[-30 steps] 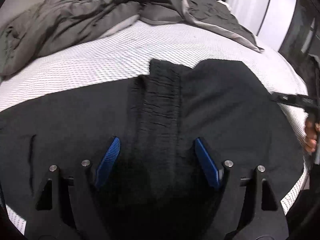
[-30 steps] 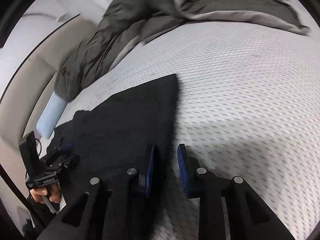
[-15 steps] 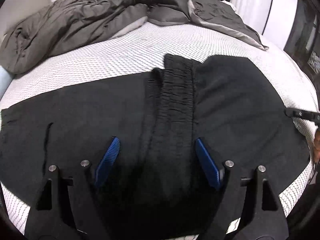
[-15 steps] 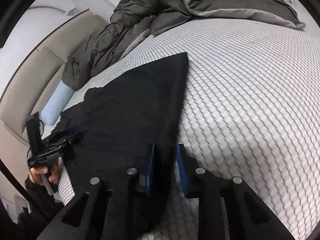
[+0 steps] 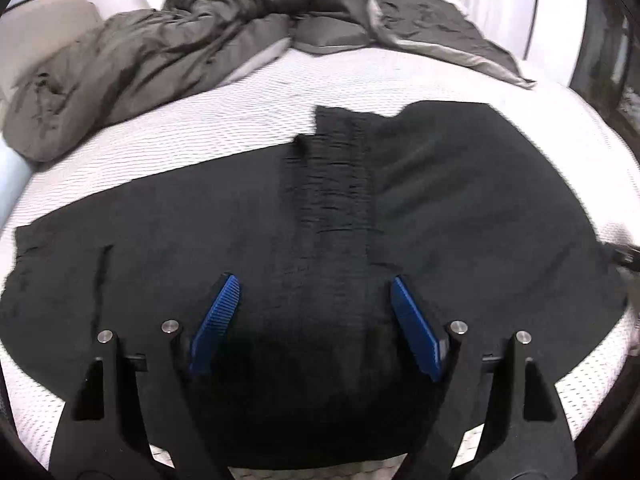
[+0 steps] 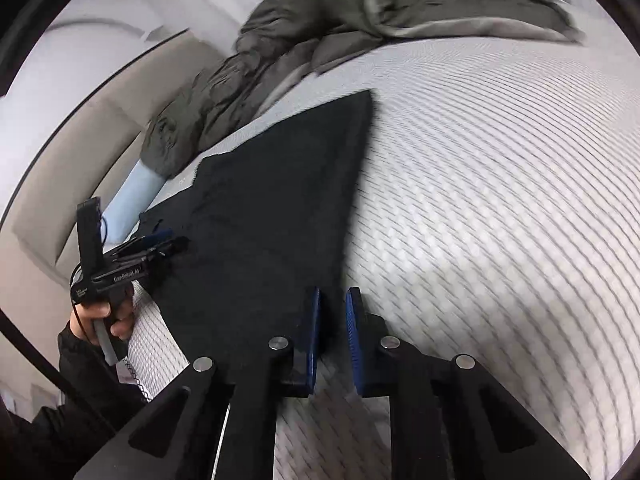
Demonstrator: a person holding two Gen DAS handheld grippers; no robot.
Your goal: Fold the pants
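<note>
Black pants (image 5: 460,200) lie flat on the white mattress (image 5: 240,128), folded over, with the ribbed waistband (image 5: 336,184) running down the middle of the left wrist view. My left gripper (image 5: 314,300) is open and empty, its blue pads on either side of the waistband, above the cloth. In the right wrist view the pants (image 6: 272,208) stretch away to a far corner. My right gripper (image 6: 331,320) hovers at the pants' near right edge, its pads a narrow gap apart with nothing between them. The left gripper also shows in that view (image 6: 160,242) at the pants' left side.
A rumpled grey duvet (image 5: 168,52) is heaped at the far side of the bed, also in the right wrist view (image 6: 320,28). A light blue pillow (image 6: 132,204) and beige headboard (image 6: 60,152) lie left. Bare mattress (image 6: 500,200) spreads to the right.
Both grippers have pulled back and up from the pants, so more of the cloth and bed shows. The jaws have not changed.
</note>
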